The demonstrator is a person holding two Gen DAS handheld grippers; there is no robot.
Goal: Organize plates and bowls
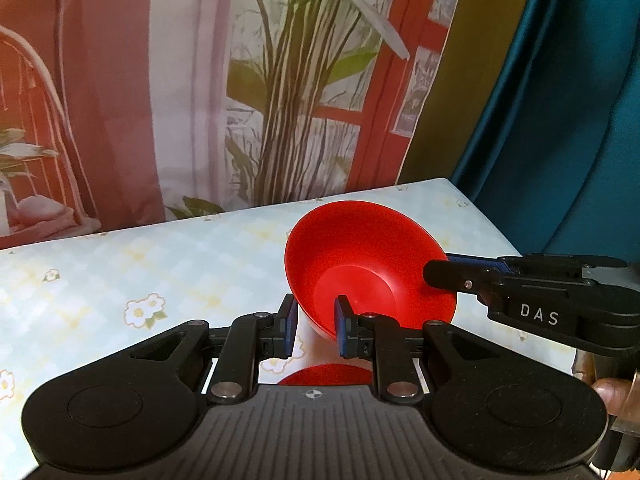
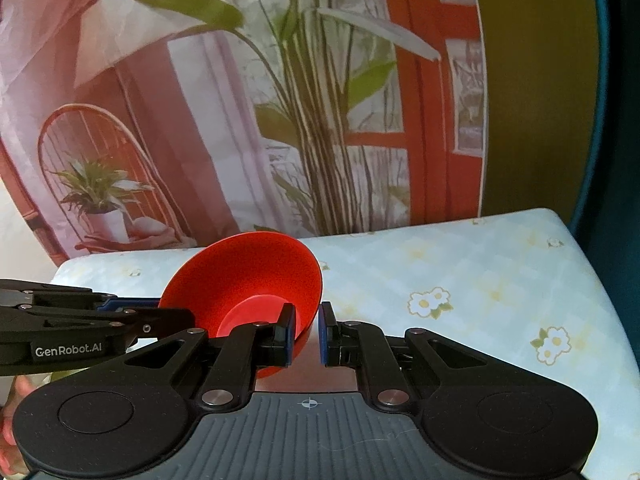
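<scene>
A red bowl [image 1: 360, 264] hangs tilted above the flowered table [image 1: 160, 264], held at two sides of its rim. My left gripper [image 1: 316, 332] is shut on the near rim, one pad inside the bowl and one outside. From the right, my right gripper [image 1: 436, 268] is shut on the far right rim. In the right wrist view the red bowl [image 2: 248, 276] has its rim pinched in my right gripper [image 2: 307, 336], while my left gripper [image 2: 176, 312] holds the left rim. Another red dish [image 1: 324, 376] shows partly below, mostly hidden by my left gripper.
The table [image 2: 480, 280] has a pale blue cloth with daisies and a rounded right edge. A printed backdrop with plants [image 1: 280, 80] hangs behind it, and a teal curtain [image 1: 560, 120] at the right. A hand [image 1: 608, 392] grips the right tool.
</scene>
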